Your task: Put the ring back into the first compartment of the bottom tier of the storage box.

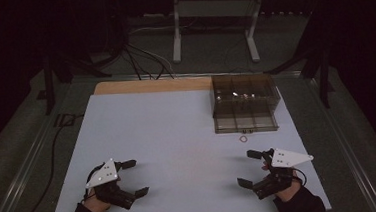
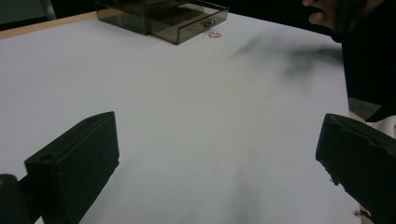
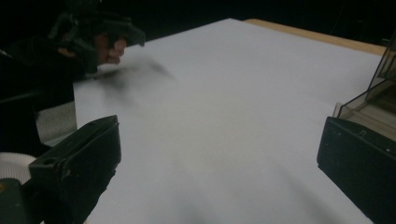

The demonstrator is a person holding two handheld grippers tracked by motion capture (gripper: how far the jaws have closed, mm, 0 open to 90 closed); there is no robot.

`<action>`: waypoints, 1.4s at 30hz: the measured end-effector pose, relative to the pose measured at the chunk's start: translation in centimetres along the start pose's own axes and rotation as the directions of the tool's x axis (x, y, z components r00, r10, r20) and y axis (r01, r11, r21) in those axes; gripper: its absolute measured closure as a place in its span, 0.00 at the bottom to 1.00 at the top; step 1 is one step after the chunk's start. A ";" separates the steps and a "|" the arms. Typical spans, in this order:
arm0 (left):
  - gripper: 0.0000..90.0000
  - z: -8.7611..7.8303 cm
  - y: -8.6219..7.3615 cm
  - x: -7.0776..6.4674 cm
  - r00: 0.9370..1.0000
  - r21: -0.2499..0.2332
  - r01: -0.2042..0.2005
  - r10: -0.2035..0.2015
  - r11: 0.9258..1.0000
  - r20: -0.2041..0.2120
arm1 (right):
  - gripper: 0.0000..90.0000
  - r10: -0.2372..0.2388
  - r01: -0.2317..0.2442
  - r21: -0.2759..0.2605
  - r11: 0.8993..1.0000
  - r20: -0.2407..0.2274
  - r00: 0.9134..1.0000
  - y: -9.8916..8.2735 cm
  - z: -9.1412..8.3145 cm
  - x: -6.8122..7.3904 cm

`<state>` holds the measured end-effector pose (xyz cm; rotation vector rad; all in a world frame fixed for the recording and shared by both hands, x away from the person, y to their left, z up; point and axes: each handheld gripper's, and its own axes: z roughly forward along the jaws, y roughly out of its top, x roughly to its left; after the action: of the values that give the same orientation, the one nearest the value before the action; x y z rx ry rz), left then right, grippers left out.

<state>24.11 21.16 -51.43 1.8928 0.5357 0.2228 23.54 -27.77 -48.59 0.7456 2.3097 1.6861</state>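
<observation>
Drawer box (image 1: 245, 103) runs its long side across the table, front facing both wide-open, empty tools (image 1: 132, 179) (image 1: 249, 168).

The room is dim, and the pale bench (image 1: 178, 136) is the one bright surface, lit evenly, probably from above, while the floor and background fall into near black. In both gripper views soft, smeared shadows lie across the bench, and the near black jaws look blurred. The smoky plastic drawer box (image 1: 245, 102) carries small glints of glare.

Dark room, grey floor (image 1: 292, 43), white stand (image 1: 214, 14)
</observation>
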 end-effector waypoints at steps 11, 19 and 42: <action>0.01 0.0 0.0 0.0 1.000 -0.007 -0.001 0.002 1.000 0.010 | 0.00 -0.017 0.017 -0.017 1.000 0.031 0.999 1.0 -0.1 -0.3; 0.01 0.0 0.0 0.0 1.000 -0.010 0.006 -0.006 1.000 0.009 | 0.00 -0.015 0.017 -0.021 1.000 0.077 0.997 1.5 0.0 -1.0; 0.01 0.0 0.0 0.2 1.000 -0.012 0.011 -0.011 1.000 0.017 | 0.00 0.056 -0.056 -0.008 0.998 0.239 0.969 1.5 0.4 -4.1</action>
<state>24.24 21.25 -51.44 1.8778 0.5319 0.2017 27.60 -29.14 -47.85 0.9646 2.1408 1.5248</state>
